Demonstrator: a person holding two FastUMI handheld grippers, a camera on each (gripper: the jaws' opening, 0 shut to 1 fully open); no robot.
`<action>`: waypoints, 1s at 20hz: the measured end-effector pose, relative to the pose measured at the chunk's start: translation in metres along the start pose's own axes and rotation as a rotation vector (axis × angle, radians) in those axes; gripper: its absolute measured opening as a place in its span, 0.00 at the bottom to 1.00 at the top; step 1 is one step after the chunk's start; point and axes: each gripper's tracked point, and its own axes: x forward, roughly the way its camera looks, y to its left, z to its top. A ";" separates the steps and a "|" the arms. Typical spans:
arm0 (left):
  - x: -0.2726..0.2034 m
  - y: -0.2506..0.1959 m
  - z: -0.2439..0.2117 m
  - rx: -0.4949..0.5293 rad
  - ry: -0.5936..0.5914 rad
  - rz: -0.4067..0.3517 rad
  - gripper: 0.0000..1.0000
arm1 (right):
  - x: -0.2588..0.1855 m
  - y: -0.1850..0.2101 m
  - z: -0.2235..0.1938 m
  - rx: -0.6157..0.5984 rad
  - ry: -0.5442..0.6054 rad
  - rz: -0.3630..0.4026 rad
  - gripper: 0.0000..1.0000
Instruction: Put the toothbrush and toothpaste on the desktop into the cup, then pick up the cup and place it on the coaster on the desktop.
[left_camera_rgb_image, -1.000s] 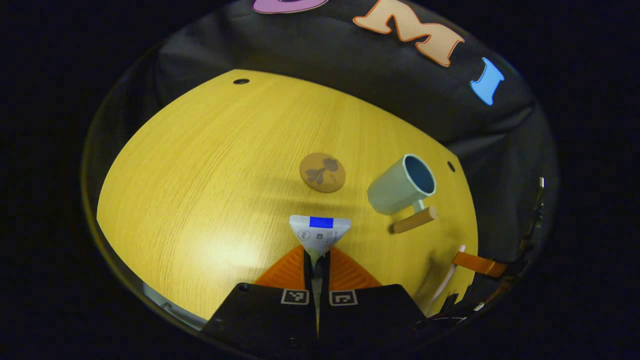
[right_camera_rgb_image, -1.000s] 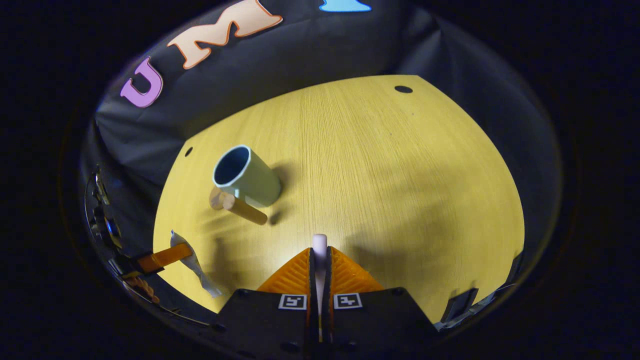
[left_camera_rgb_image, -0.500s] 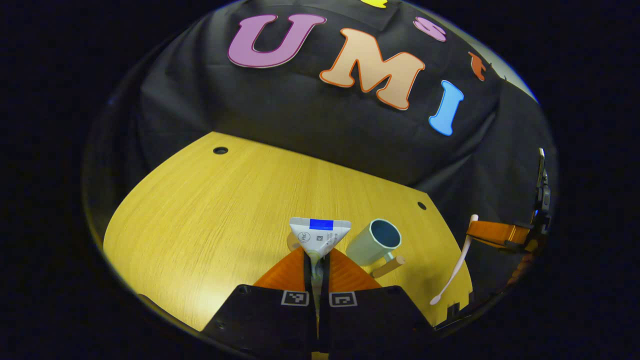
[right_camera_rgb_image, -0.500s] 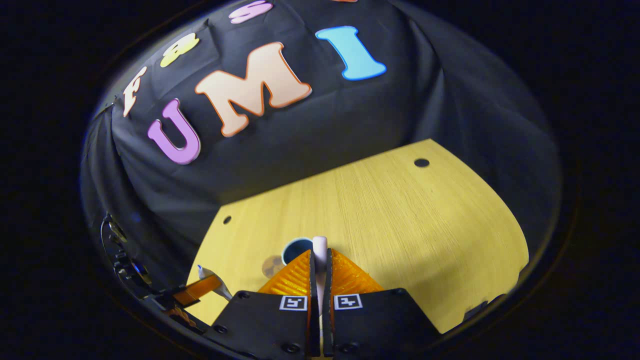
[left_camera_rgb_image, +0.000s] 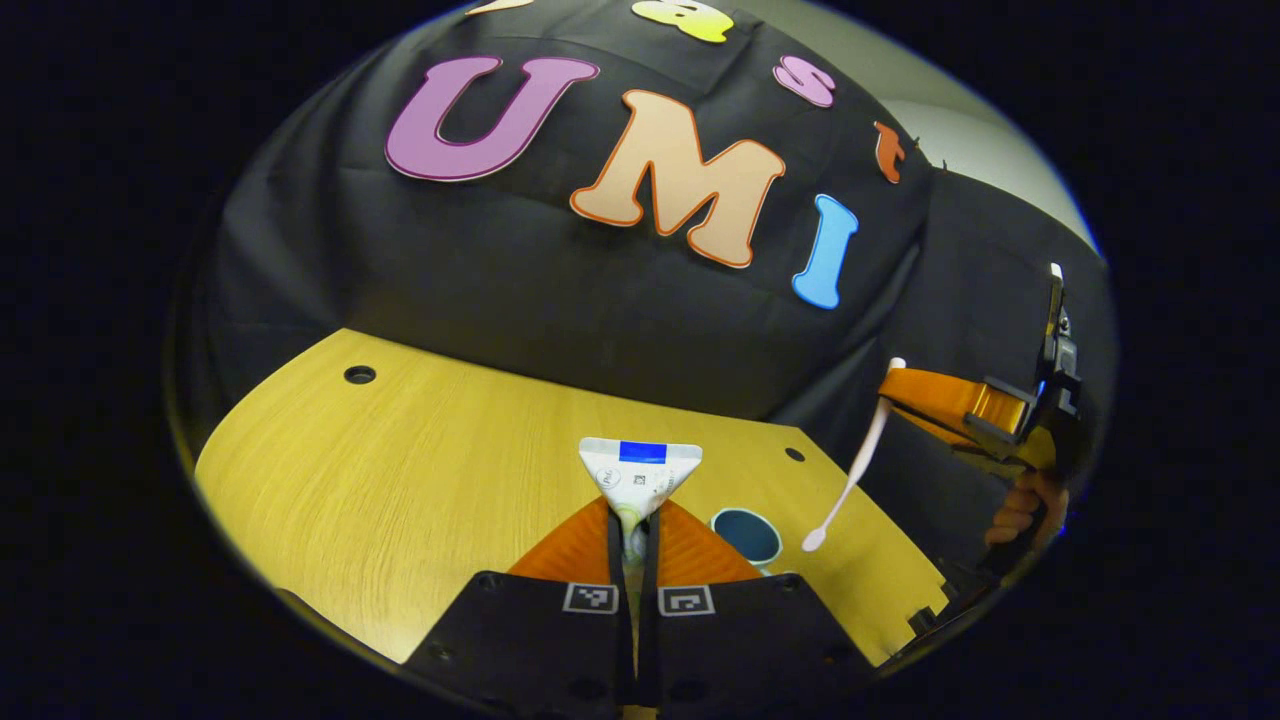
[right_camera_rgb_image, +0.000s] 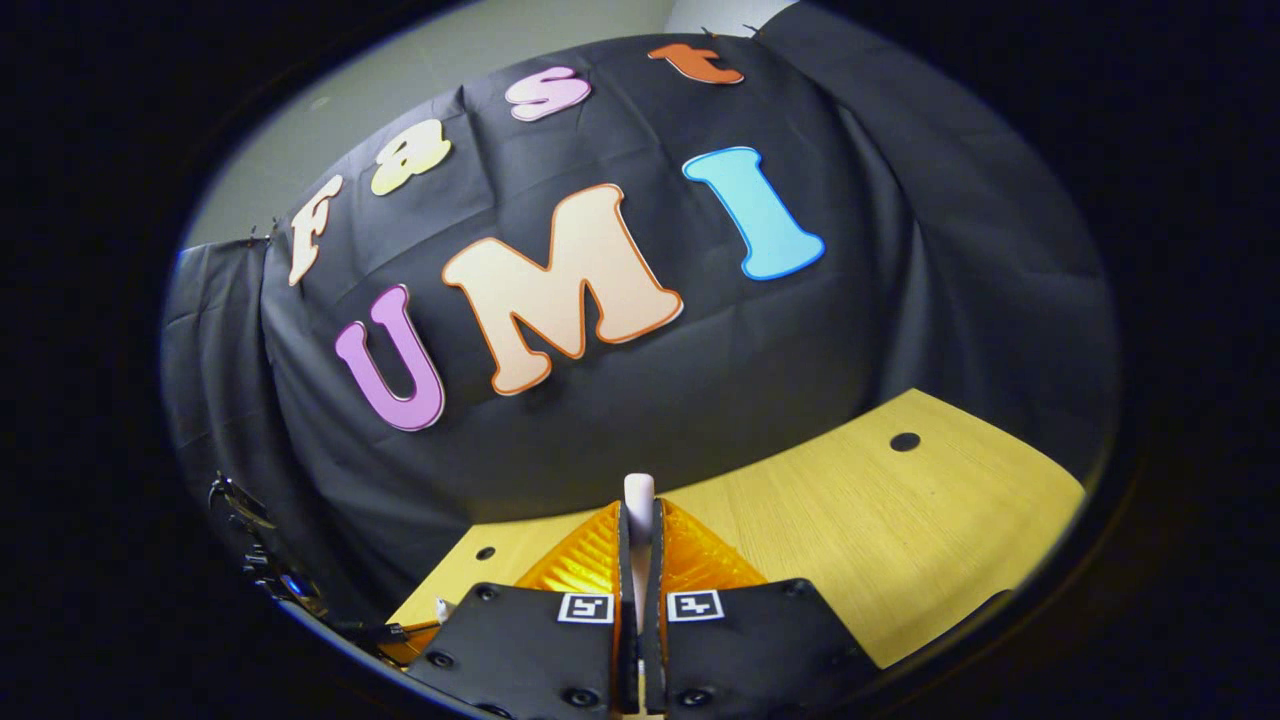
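Observation:
My left gripper (left_camera_rgb_image: 633, 528) is shut on a white toothpaste tube (left_camera_rgb_image: 640, 472), whose flat crimped end with a blue patch points forward. Just right of its fingers the pale green cup's dark mouth (left_camera_rgb_image: 746, 535) shows on the table. Farther right in the left gripper view, my right gripper (left_camera_rgb_image: 948, 403) is held above the table with the white toothbrush (left_camera_rgb_image: 857, 462) hanging slantwise from it. The brush's lower end (left_camera_rgb_image: 812, 542) sits just right of the cup's rim. In the right gripper view, my right gripper (right_camera_rgb_image: 638, 540) is shut on the toothbrush's end (right_camera_rgb_image: 638, 498).
The yellow wooden table (left_camera_rgb_image: 400, 470) has small dark holes near its far corners (left_camera_rgb_image: 359, 375). Black cloth walls stand right behind it. A hand (left_camera_rgb_image: 1015, 505) holds the right gripper. The table's right part (right_camera_rgb_image: 900, 530) lies bare in the right gripper view.
Both grippers tilted up and rose, so more wall shows. The cup slid low beside my left fingers and the coaster left view. The toothbrush swung in until its lower end reached beside the cup's rim.

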 end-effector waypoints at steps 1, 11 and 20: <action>0.006 0.000 0.007 0.006 -0.028 -0.008 0.00 | 0.009 -0.002 -0.009 0.000 -0.011 0.006 0.05; 0.049 -0.050 0.047 0.066 -0.229 -0.217 0.00 | 0.038 -0.029 -0.097 -0.055 0.047 -0.022 0.11; 0.073 -0.084 0.024 0.079 -0.226 -0.319 0.00 | 0.005 -0.094 -0.069 -0.005 -0.007 -0.150 0.98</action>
